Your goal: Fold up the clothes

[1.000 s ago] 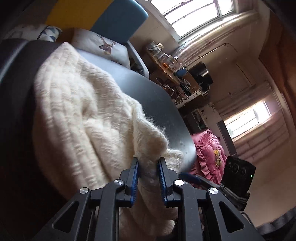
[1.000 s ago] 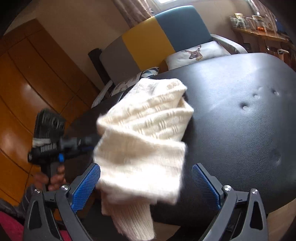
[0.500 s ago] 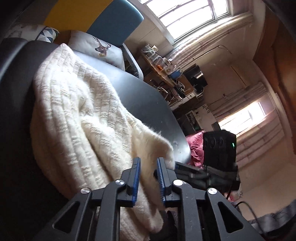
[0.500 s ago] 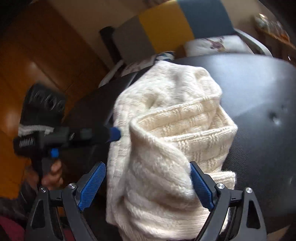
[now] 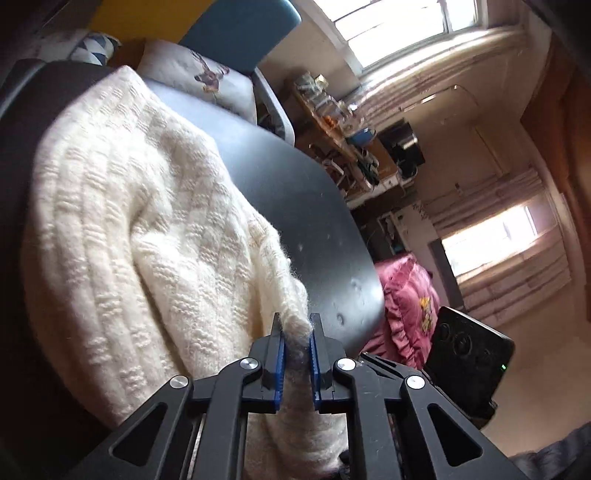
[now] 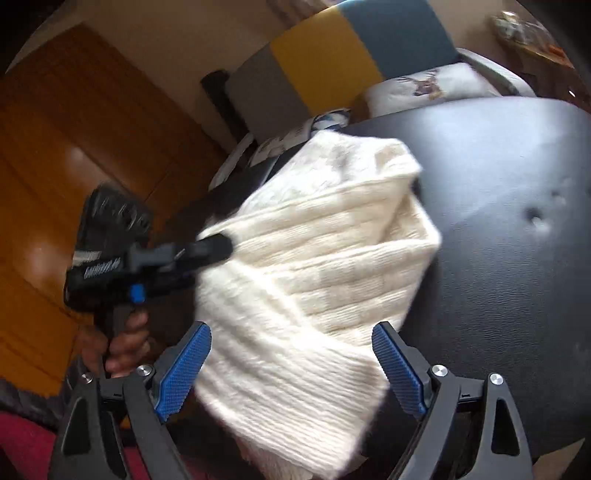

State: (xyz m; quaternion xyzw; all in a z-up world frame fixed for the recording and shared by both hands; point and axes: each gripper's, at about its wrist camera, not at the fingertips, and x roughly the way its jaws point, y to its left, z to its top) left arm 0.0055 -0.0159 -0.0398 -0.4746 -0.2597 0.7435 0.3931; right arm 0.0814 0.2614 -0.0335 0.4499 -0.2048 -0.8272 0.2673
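Pinching sweater edge, left tool closing.

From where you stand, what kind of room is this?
Probably a lived-in home room: a colour-block sofa with a deer cushion, curtained windows, a cluttered side table, and a cream knit sweater on a black table.

A black padded table with small dimples filled much of both views. Beyond its far edge stood a sofa with grey, yellow and blue back panels, and a pale cushion printed with a deer lay against it, just past the table. Left of the table rose a glossy wooden wardrobe. A pink ruffled cushion sat below the table's rim, and a cluttered shelf stood near the window.
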